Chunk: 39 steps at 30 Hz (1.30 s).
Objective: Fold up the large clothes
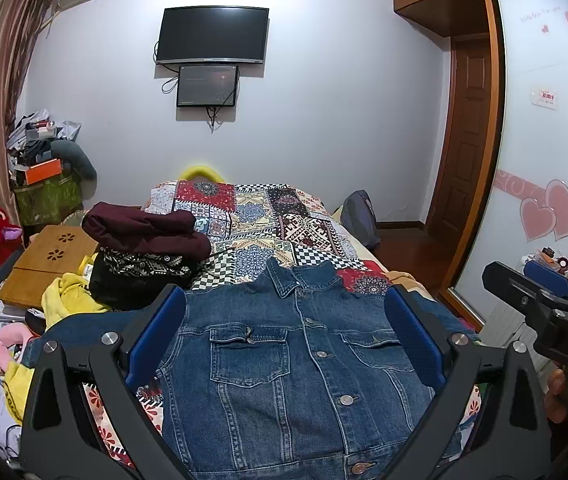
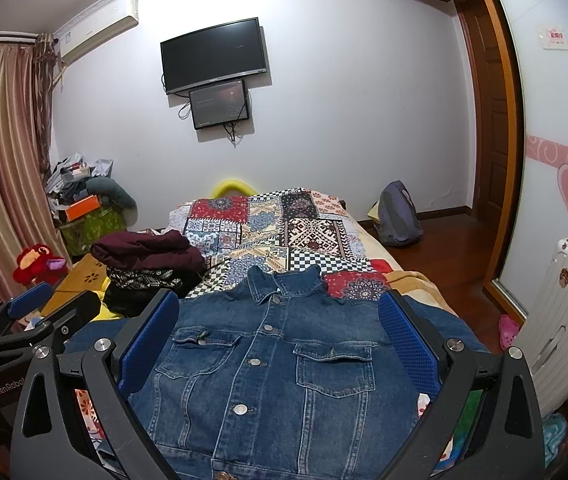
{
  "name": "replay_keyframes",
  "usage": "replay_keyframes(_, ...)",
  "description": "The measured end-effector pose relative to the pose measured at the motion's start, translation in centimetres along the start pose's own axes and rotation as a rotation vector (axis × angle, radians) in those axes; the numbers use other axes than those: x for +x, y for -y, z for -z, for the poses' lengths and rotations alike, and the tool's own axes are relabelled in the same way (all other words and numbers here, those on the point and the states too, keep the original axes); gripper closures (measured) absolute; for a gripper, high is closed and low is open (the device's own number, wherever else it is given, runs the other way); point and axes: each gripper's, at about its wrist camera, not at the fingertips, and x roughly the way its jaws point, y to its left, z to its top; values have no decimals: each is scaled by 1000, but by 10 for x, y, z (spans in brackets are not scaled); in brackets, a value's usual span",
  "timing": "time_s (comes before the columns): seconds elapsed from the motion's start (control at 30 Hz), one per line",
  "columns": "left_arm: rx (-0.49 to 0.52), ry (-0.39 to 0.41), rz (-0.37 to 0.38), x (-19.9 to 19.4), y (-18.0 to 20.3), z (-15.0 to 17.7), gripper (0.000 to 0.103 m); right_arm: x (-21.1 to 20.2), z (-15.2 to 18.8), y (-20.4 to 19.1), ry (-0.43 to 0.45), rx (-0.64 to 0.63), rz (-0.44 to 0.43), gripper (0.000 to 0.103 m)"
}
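Note:
A blue denim jacket lies flat on the bed, front side up and buttoned, collar away from me; it also shows in the right wrist view. My left gripper is open and empty, held above the jacket's chest. My right gripper is open and empty too, above the same jacket. Each gripper shows at the edge of the other's view: the right one at right, the left one at left.
A patchwork quilt covers the bed. A stack of folded dark clothes sits at the jacket's upper left, beside a wooden tray and clutter. A white suitcase and a backpack stand on the floor at right.

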Motion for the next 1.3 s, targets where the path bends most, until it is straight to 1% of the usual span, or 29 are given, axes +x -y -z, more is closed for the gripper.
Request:
replay_keyframes(0.43, -4, -7, -15, 2, -3, 4, 3, 1, 1, -5, -5, 5, -6, 4)
replay_keyframes(0.83, -6, -16, -10, 5, -3, 4, 3, 2, 0, -3, -10, 10, -4, 4)
replay_keyframes(1.07, -9, -27, -13, 12, -7, 3, 3, 13, 0, 1, -32, 14, -2, 4)
replay_keyframes(1.2, -7, -23, -48, 22, -15, -1, 3, 21, 0, 0, -47, 12, -5, 4)
replay_keyframes(1.3, -17, -13, -88, 32, -30, -7, 3, 33, -1, 1, -62, 8, -2, 4)
